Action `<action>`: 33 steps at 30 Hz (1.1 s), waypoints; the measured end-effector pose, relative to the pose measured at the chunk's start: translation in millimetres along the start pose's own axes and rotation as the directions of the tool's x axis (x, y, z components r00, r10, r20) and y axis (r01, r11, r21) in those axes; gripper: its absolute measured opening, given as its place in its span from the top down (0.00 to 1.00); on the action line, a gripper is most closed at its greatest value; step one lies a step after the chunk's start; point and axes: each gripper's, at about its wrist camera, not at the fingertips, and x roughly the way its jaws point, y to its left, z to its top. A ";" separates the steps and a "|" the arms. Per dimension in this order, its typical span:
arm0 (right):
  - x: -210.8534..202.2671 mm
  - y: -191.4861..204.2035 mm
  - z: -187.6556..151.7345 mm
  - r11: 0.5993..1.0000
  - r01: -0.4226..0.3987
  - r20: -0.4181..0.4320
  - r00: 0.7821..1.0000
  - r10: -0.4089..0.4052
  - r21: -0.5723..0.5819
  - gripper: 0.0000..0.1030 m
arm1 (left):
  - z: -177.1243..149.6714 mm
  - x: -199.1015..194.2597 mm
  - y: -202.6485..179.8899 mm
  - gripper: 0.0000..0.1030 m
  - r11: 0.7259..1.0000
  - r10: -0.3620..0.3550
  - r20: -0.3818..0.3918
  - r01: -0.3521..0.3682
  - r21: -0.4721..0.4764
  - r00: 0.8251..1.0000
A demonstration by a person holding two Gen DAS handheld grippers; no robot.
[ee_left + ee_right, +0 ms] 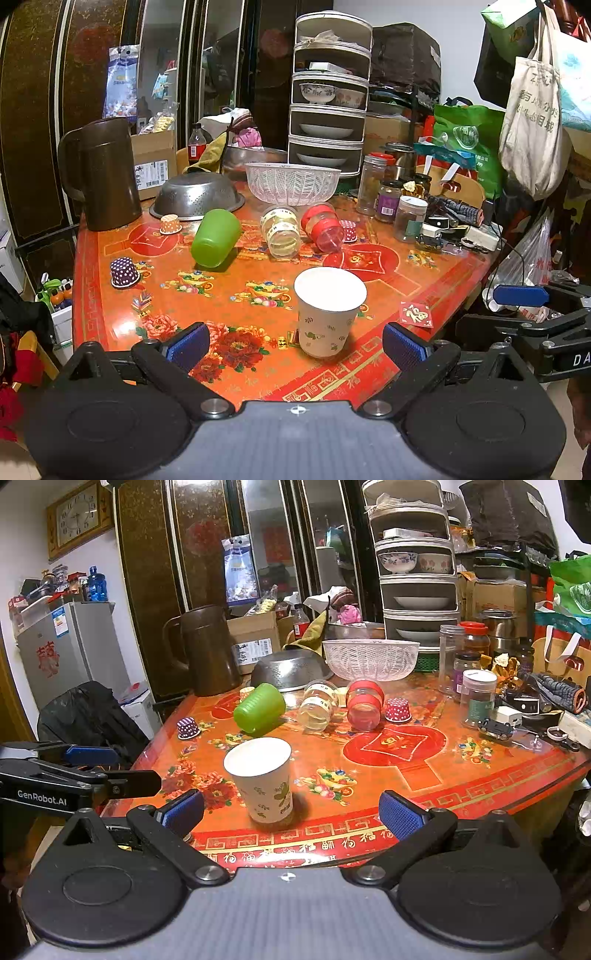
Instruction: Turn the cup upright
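1. Blue-padded left gripper (295, 345) held low at near table edge, fingers spread wide, nothing between pads.
2. Same for right gripper (290, 810): spread wide, gripping nothing, hovering over red border of table (480, 775).
3. Paper cup (328, 312) (262, 779) standing on floral tablecloth near front edge, wide white end up; flat base or open mouth, cannot tell. Ahead of both grippers, touching neither.
4. Green cup (215, 238) (260, 709) lying on its side behind paper cup, well apart from it.
5. Beside green cup, to right: clear jar (281, 232) and red-banded jar (322, 228), both lying on side, just beside each other.
6. Small purple dotted cup (125, 272) upside down toward left side of table; small orange dotted one (170, 224) farther back near steel colander (196, 195).
7. Brown jug (105, 173) upright at far left corner; white plastic basket (292, 182) behind jars.
8. Right gripper seen from side at right edge of left wrist view, off table.
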 end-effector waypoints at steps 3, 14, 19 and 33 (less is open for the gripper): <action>2.2 -0.1 -0.7 1.000 -0.005 -0.003 1.000 0.005 0.007 0.01 | -1.3 1.5 -0.4 0.02 1.000 0.001 -0.006 -0.001 0.002 1.000; 0.5 -0.4 -1.1 1.000 -0.007 0.007 1.000 0.006 0.010 0.01 | -0.9 1.0 -1.3 0.02 1.000 -0.001 -0.001 0.001 0.002 1.000; 1.8 -0.9 -1.1 1.000 -0.008 0.006 1.000 0.008 0.012 0.01 | -1.7 2.1 -2.4 0.02 1.000 0.000 -0.004 0.000 0.006 1.000; 3.6 -2.0 -2.7 1.000 -0.010 -0.001 1.000 0.010 0.013 0.01 | -1.8 7.7 -1.9 0.02 1.000 0.004 -0.016 -0.004 -0.005 1.000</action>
